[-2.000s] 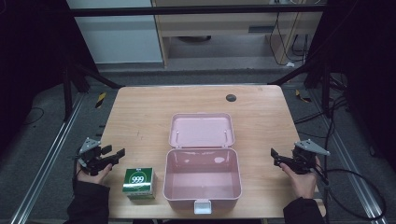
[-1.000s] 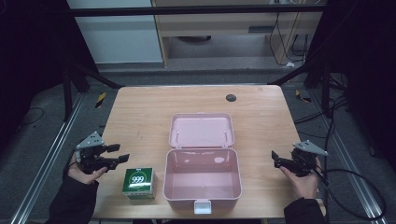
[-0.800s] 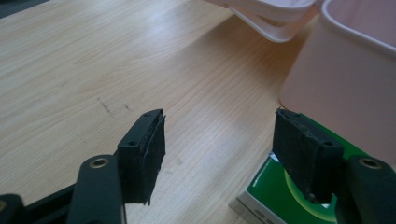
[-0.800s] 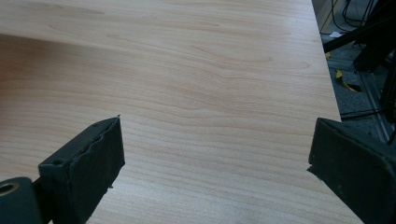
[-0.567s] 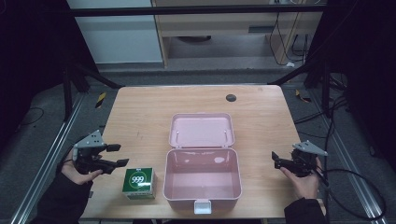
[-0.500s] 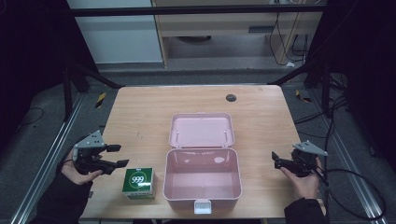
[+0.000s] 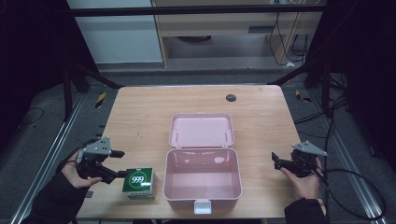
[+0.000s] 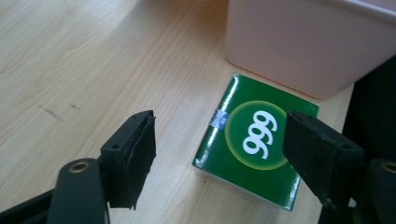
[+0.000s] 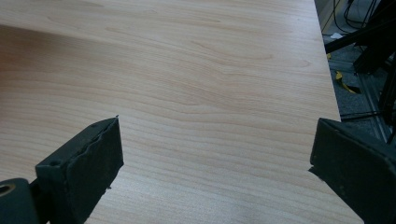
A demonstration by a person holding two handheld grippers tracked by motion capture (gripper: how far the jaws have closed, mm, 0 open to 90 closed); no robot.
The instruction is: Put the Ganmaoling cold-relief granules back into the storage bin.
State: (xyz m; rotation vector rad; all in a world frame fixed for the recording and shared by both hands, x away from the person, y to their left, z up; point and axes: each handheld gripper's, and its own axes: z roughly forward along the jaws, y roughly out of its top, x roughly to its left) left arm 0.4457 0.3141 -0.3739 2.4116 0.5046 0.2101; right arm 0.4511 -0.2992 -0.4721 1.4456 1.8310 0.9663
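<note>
Lying just beside open pink plastic box (image 7: 202,179), nearest left gripper (image 8: 219,149): green "999" cardboard carton (image 8: 257,156) | gaping wide, gripping nothing | right gripper (image 9: 215,168) idling agape, well apart from box.

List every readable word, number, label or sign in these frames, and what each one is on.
"999": white digits in a yellow-green circle on the top face of the green box, which lies on the table ahead of the open left claw.
Small blue mark at the box's edge: too small to read.

Desk (image 7: 140,116): pale wood grain, matt. Box (image 8: 258,144): glossy green card w/ sheen. Case (image 7: 201,177): smooth pink plastic, slight gloss. Left gripper (image 8: 219,154) pads: matt black, rough-edged.
</note>
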